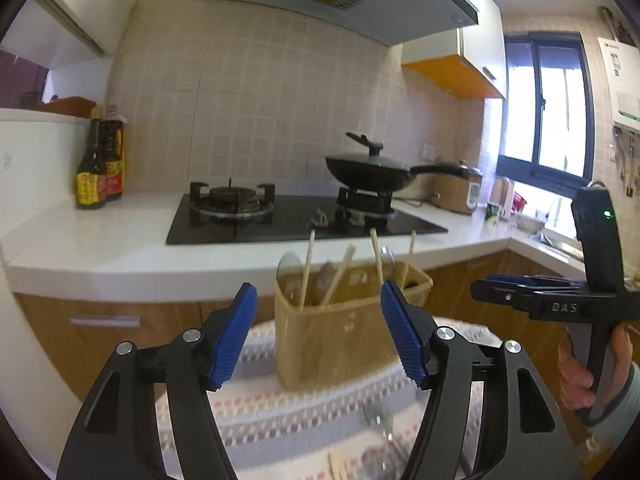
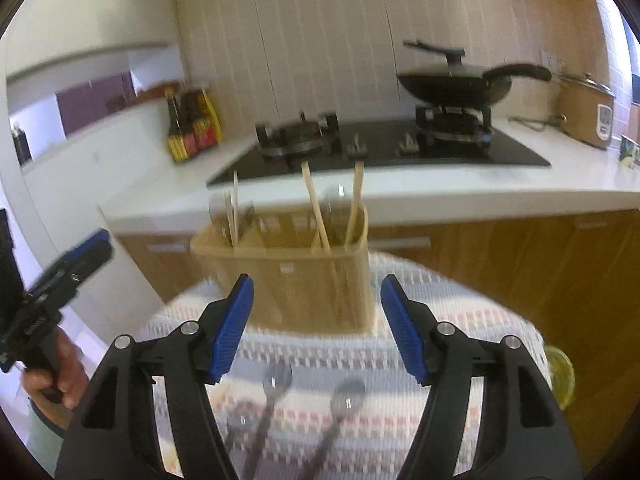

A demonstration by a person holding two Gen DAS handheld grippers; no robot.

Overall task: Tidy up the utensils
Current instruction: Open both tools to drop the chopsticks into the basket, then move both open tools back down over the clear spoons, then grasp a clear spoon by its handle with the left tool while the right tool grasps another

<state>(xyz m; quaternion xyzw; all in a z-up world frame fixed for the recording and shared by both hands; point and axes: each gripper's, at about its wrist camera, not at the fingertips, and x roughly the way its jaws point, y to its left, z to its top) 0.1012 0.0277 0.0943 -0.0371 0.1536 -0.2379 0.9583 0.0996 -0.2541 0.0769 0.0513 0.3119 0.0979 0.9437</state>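
Observation:
A tan utensil holder [image 1: 340, 332] stands on a patterned cloth [image 1: 280, 412]; it also shows in the right wrist view [image 2: 296, 280]. It holds several chopsticks [image 2: 316, 208] and spoons [image 1: 289, 268]. My left gripper [image 1: 318, 332] is open and empty, just in front of the holder. My right gripper [image 2: 316, 328] is open and empty, also facing the holder. Metal spoons [image 2: 276, 376] lie on the cloth [image 2: 460, 320] under the right gripper. A spoon [image 1: 378, 416] and chopsticks [image 1: 338, 466] lie on the cloth near the left gripper. Each gripper appears in the other's view: right [image 1: 480, 290], left [image 2: 102, 246].
Behind the cloth is a white counter [image 1: 100, 240] with a black gas hob [image 1: 296, 218], a lidded wok [image 1: 372, 168], sauce bottles [image 1: 100, 160] and a rice cooker [image 1: 460, 192]. Wooden cabinets [image 2: 520, 264] are below. A sink area [image 1: 560, 240] lies at right under a window.

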